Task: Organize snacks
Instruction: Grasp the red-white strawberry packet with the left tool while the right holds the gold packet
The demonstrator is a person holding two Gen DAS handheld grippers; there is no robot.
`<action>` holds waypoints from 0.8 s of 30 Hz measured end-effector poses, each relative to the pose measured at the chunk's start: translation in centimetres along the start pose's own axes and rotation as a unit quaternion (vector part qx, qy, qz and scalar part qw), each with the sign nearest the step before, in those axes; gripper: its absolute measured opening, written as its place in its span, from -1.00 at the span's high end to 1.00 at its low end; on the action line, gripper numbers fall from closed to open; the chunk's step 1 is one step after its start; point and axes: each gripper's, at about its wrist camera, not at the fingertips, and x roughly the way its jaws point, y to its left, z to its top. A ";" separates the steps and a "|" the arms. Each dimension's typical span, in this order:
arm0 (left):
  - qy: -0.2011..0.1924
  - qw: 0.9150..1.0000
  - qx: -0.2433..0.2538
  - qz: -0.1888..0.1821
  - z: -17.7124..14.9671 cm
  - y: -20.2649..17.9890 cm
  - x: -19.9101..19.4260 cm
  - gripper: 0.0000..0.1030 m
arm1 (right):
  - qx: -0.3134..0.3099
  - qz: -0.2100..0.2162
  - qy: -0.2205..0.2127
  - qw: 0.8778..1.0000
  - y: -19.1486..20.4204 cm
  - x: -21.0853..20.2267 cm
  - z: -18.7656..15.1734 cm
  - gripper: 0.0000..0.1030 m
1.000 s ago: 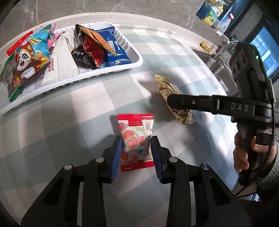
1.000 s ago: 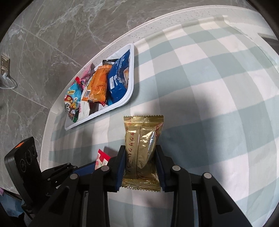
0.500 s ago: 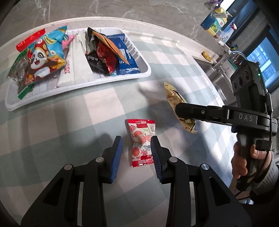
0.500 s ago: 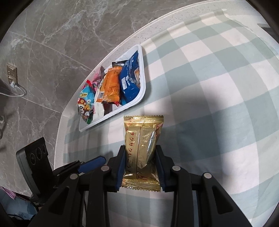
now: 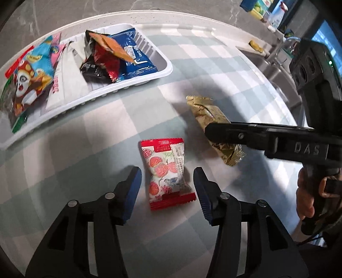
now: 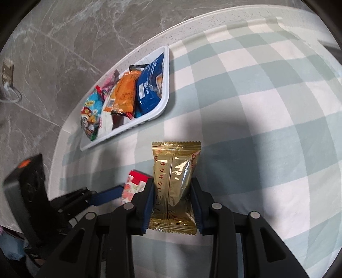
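Note:
A red-and-white snack packet lies on the checked tablecloth between the blue pads of my left gripper. The jaws are opening, and a gap shows on each side of the packet. My right gripper is shut on a gold snack packet, which the pads pinch at its lower half. From the left wrist view that gold packet sticks out beyond the right gripper's black finger. The red-and-white packet peeks out left of the right gripper. A white tray holds several snack packets at the far left.
The white tray stands near the table's rounded far edge, over a grey marble floor. A sink and bottles lie at the far right. A hand grips the right gripper's handle. Checked cloth lies bare right of the gold packet.
The left gripper's jaws have spread apart, off the red-and-white packet, which now lies loose between them. The right gripper still holds the gold packet as before.

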 end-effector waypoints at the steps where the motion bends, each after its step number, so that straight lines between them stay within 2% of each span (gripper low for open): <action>1: -0.001 1.000 0.003 0.004 0.1 -0.2 0.1 -0.01 | -0.005 -0.005 0.000 1.000 0.1 0.1 0.0 0.29; 5: -0.004 1.000 0.018 0.013 0.3 -1.1 0.6 -0.24 | -0.032 -0.026 -0.001 0.999 0.8 0.3 -0.3 0.29; 7: -0.003 0.999 0.037 0.021 0.2 -2.0 1.0 -0.42 | -0.042 -0.033 -0.002 0.999 1.0 0.4 -0.4 0.27; 13: -0.005 0.994 0.090 0.069 -0.3 -4.1 2.2 -0.60 | -0.058 -0.042 -0.004 0.997 1.6 0.5 -0.6 0.21; 19: -0.010 0.992 0.109 0.065 -0.5 -4.3 2.9 -0.88 | -0.062 -0.042 -0.004 0.997 1.7 0.6 -0.6 0.16; 24: -0.013 0.991 0.116 0.059 -0.5 -4.3 3.0 -0.95 | -0.069 -0.043 -0.004 0.997 2.0 0.6 -0.7 0.12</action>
